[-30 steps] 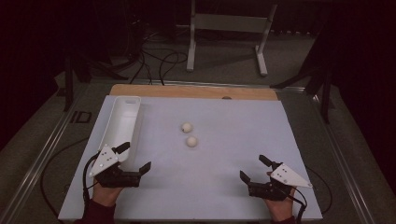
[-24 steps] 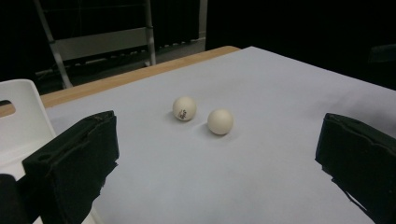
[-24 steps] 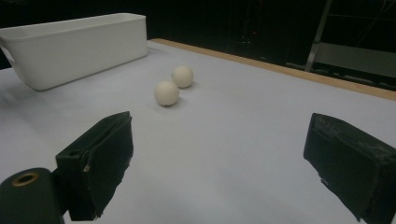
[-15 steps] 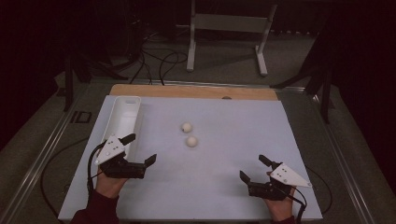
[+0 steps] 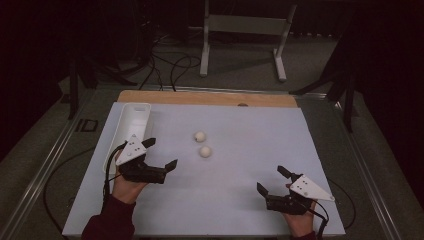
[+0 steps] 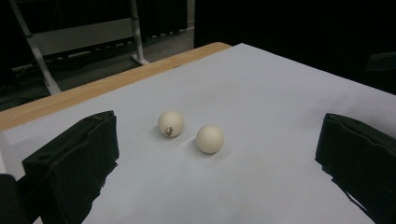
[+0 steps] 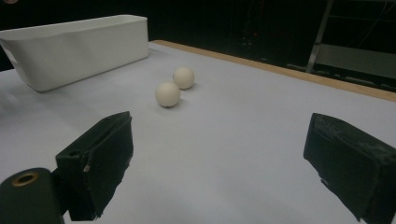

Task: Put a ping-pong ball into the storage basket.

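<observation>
Two white balls lie close together on the pale sheet: the near ball point(image 5: 205, 151) point(image 6: 209, 138) point(image 7: 167, 94) and the far ball point(image 5: 200, 136) point(image 6: 170, 123) point(image 7: 183, 77), which carries a small dark mark. My left gripper point(image 5: 161, 153) point(image 6: 215, 163) is open, left of the balls and pointing at them with nothing between its jaws. Near the table's front right, my right gripper point(image 5: 271, 181) point(image 7: 224, 163) also stands open and empty, aimed toward the balls from well short of them.
A long white bin point(image 5: 131, 126) point(image 7: 74, 49) stands along the left side of the sheet, just behind my left gripper. A wooden strip point(image 5: 207, 98) edges the table's far side. A metal stand point(image 5: 242, 35) and cables are on the floor beyond.
My left gripper has moved forward and rightward toward the balls, staying open. My right gripper has barely shifted.
</observation>
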`<state>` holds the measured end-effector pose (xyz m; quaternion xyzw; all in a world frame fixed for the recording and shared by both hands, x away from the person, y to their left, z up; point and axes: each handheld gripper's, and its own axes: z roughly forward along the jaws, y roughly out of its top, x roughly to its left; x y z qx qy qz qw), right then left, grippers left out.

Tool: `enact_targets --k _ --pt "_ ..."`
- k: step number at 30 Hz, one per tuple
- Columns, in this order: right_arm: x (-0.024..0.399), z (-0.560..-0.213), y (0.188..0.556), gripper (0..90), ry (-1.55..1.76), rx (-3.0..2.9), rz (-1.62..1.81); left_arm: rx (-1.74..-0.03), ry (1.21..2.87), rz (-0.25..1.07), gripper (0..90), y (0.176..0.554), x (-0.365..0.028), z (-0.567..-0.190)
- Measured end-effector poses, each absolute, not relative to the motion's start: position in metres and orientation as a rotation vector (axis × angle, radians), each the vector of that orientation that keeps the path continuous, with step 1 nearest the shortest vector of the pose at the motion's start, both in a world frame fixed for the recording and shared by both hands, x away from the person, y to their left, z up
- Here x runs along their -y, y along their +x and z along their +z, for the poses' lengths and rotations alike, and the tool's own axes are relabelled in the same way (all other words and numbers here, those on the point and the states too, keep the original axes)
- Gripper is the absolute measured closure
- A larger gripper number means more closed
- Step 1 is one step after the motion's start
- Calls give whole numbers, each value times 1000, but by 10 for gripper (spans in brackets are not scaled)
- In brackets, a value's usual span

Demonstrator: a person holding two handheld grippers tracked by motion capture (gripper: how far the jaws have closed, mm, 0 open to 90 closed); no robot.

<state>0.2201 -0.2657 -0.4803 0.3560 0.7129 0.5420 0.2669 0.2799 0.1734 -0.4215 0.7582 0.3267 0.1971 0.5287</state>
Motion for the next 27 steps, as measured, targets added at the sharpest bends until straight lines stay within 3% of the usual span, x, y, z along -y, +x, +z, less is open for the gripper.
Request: enact_targets --k 27 --pt "266 -480 220 81 960 -1923 1465 -750 1842 431 2 307 -141 -426"
